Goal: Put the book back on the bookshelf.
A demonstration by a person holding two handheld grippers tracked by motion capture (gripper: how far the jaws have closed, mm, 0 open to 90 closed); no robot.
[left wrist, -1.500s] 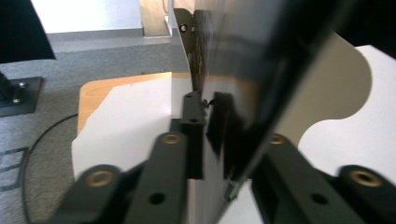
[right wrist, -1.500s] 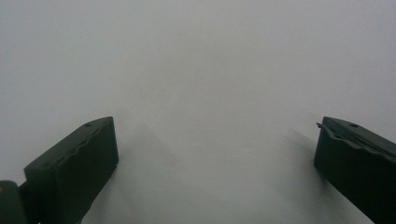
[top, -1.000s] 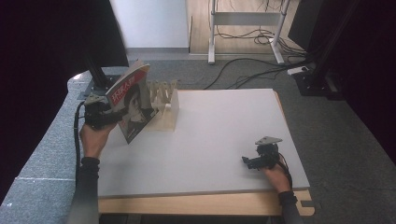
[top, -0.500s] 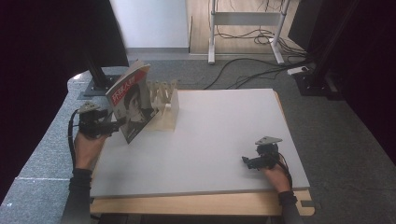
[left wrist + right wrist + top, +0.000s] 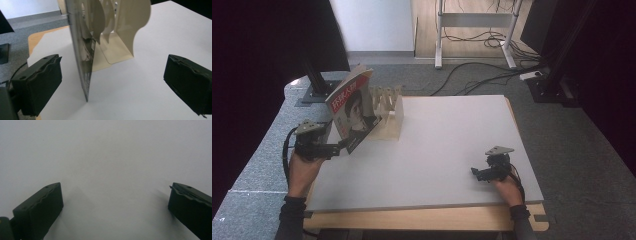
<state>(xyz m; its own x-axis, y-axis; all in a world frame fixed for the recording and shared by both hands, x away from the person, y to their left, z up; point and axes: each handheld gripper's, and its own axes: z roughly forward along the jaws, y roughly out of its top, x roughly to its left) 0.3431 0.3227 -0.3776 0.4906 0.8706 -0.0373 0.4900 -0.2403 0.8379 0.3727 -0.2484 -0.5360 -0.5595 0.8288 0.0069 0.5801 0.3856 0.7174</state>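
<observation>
Magazine (image 5: 83, 55) upright against rack (image 5: 125, 30), between spread jaws of left gripper (image 5: 112, 82), untouched.

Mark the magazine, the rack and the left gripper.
magazine (image 5: 353, 107), high view, on its front cover.
rack (image 5: 391, 112), high view, on its cream dividers.
left gripper (image 5: 112, 75), left gripper view, midway between its open jaws.

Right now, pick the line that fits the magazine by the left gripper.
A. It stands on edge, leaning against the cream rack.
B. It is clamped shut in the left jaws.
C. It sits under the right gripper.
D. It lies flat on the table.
A: the magazine stands on its lower edge against the cream rack, and the left gripper has its jaws wide apart, touching nothing.
</observation>
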